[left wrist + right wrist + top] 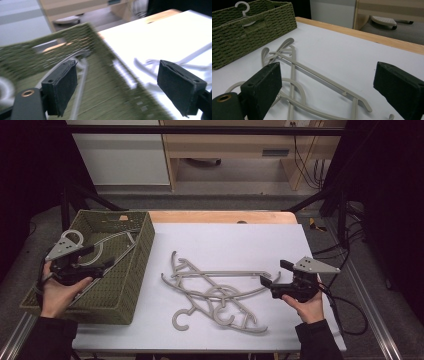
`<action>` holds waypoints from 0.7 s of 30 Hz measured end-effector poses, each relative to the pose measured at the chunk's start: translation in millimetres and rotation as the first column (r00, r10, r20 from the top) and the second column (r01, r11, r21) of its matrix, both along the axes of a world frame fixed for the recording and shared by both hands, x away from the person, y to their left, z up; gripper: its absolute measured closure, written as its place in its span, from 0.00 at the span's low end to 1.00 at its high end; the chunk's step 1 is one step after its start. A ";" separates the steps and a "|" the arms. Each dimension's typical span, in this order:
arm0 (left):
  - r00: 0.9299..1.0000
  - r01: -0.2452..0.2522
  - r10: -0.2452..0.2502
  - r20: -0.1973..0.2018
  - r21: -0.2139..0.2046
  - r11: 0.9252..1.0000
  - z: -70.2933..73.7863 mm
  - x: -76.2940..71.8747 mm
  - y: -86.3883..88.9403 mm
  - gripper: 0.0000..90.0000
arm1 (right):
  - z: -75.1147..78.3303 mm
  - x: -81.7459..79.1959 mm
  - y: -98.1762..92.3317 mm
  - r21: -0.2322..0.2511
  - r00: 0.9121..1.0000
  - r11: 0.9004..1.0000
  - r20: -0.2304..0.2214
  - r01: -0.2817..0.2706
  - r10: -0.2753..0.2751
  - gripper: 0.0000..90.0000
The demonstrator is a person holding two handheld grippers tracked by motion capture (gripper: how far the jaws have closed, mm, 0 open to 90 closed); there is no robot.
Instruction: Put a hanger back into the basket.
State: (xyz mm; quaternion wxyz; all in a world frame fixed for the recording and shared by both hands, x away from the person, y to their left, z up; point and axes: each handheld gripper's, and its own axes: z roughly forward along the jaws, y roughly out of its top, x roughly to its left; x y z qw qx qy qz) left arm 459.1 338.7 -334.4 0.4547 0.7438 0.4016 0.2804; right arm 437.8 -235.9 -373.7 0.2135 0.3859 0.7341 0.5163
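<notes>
Fingers: my left gripper (95, 258) is released, nothing between its jaws, poised over the basket (131, 290) at nine o'clock; one hanger (112, 239) lies inside. My right gripper (276, 275), at three o'clock, gapes unladen beside the heap of hangers (212, 292) mid-table. Open white tabletop (235, 240) toward twelve o'clock.

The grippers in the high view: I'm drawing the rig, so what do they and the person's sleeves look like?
Both the left gripper and the right gripper have black bodies, each topped by a grey three-cornered plate with small holes. Their jaws end in blocky black pads. A black cable trails from the right one. The sleeves are dark.
</notes>
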 end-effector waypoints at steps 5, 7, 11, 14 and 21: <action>0.997 0.066 -0.066 0.030 0.008 0.998 -1.3 -11.4 -29.0 0.13 | 1.6 -1.3 1.4 -0.004 1.000 1.000 0.004 -0.011 0.011 0.09; 0.995 0.095 -0.095 0.041 0.000 0.995 -3.7 -17.6 -41.1 0.12 | 1.7 -1.6 2.6 -0.004 1.000 1.000 0.001 -0.014 0.014 0.09; 0.989 0.142 -0.142 0.043 0.000 0.990 -10.1 -28.0 -60.2 0.12 | 1.0 -1.7 6.1 -0.019 1.000 0.999 -0.007 -0.027 0.027 0.09; 0.984 0.176 -0.176 0.036 0.012 0.984 -16.3 -33.9 -72.3 0.12 | 0.4 -1.7 10.5 -0.031 0.999 0.999 -0.011 -0.045 0.044 0.09; 0.963 0.269 -0.269 -0.002 0.045 0.962 -31.4 -42.3 -99.5 0.12 | -2.4 -2.6 21.8 -0.055 0.996 0.995 -0.034 -0.082 0.080 0.09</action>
